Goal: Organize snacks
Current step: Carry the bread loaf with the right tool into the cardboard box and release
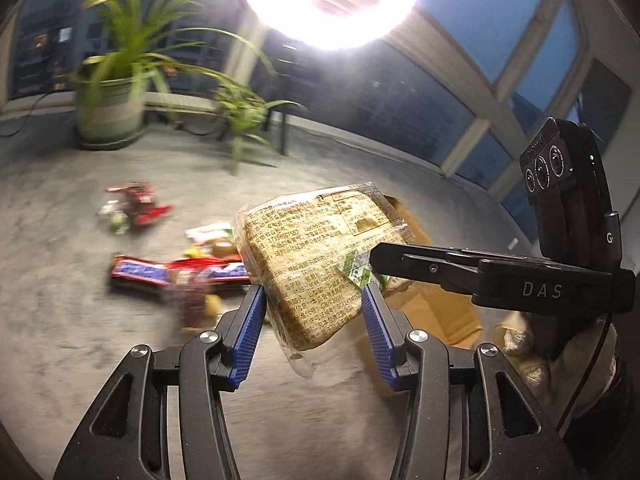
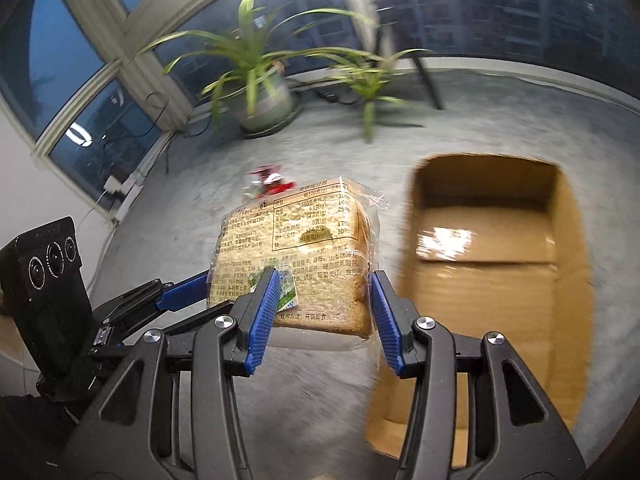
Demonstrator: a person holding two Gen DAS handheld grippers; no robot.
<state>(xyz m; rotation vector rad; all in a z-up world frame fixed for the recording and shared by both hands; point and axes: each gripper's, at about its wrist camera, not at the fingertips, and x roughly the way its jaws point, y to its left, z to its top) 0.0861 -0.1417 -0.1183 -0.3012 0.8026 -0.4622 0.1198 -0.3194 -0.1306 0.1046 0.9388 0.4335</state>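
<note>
Two grippers, left (image 1: 313,304) and right (image 2: 324,296), half-open, both clamping bread pack (image 2: 296,256) aloft.
Box (image 2: 492,240) sits right, open; keep hands level, lower together, release simultaneously inside.

Counts:
- Bagged bread (image 1: 316,264): one, clear wrap, printed label.
- Cardboard box (image 2: 492,264): one, open top, at 3 o'clock of bread in right wrist view.
- Grippers: two, left gripper (image 1: 313,298) and right gripper (image 2: 325,286).
- Long chocolate bars (image 1: 180,274): two, brown-and-red wrappers, at 9 o'clock of bread in left wrist view.
- Small red packets (image 1: 138,204): maybe two or three, too blurred to count surely.
- Potted plants: two, big potted plant (image 1: 116,80) and small plant (image 1: 244,116).
</note>
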